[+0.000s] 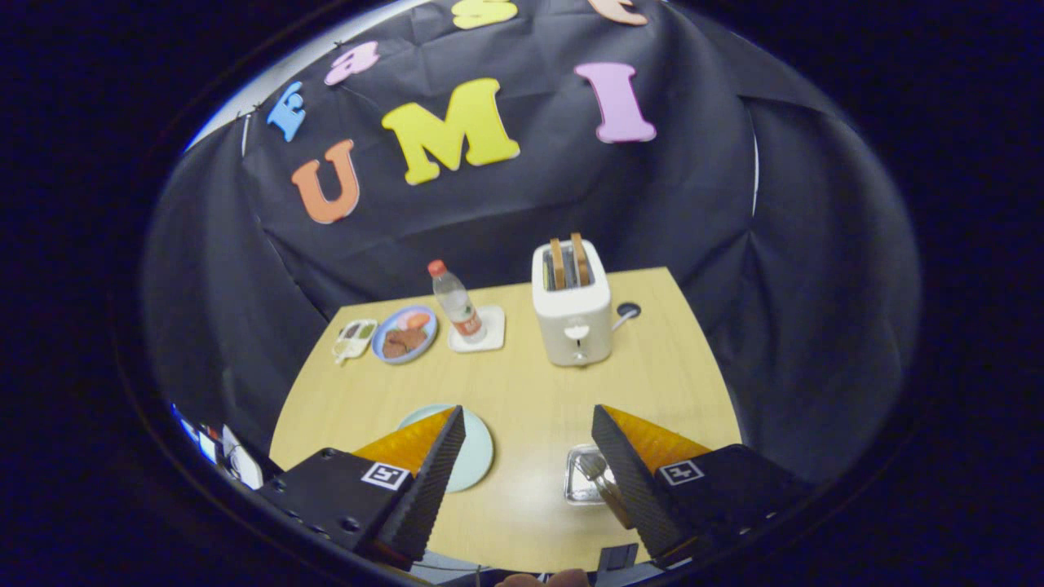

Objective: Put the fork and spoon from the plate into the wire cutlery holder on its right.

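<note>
My gripper [528, 412] hangs open high above the wooden table [530, 383], with nothing between its fingers. A pale green plate [477, 452] lies just beyond the left finger [424, 481], which hides its left part; the part that shows is bare. The wire cutlery holder [581, 481] stands to the plate's right, against the inner side of the right finger [632, 481]. Utensil shapes [599, 473] stick up inside it, partly hidden by that finger; I cannot tell fork from spoon.
Further back stand a white toaster [572, 314] with two slices in it, a water bottle [457, 303] on a white coaster, a blue plate of food [404, 334] and a small tray [354, 338]. A cable hole [628, 310] lies right of the toaster.
</note>
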Available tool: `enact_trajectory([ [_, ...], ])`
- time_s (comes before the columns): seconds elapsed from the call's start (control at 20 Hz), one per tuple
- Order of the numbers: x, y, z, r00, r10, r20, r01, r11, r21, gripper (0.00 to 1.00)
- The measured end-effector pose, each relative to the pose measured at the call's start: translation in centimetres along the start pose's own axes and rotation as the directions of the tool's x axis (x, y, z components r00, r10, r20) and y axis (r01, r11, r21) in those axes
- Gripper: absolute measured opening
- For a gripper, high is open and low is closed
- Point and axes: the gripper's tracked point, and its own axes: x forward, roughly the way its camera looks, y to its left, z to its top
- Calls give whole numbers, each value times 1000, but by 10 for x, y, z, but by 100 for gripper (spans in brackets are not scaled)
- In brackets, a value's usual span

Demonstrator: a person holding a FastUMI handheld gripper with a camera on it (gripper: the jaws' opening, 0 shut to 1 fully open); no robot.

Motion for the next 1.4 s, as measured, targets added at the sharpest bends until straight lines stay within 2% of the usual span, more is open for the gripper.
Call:
enact_trajectory([
  [0.1, -31, 5, 33, 990, -11, 143, 14, 1000, -21, 95],
  [0.25, -73, 16, 65, 949, -33, 314, 54, 997, -57, 94],
  [0.55, -126, 34, 89, 870, -34, 491, 83, 993, -79, 95],
  [0.85, -151, 54, 75, 853, -29, 521, 66, 996, -53, 95],
  [1.4, -147, 69, 65, 842, -85, 533, 109, 994, -14, 95],
])
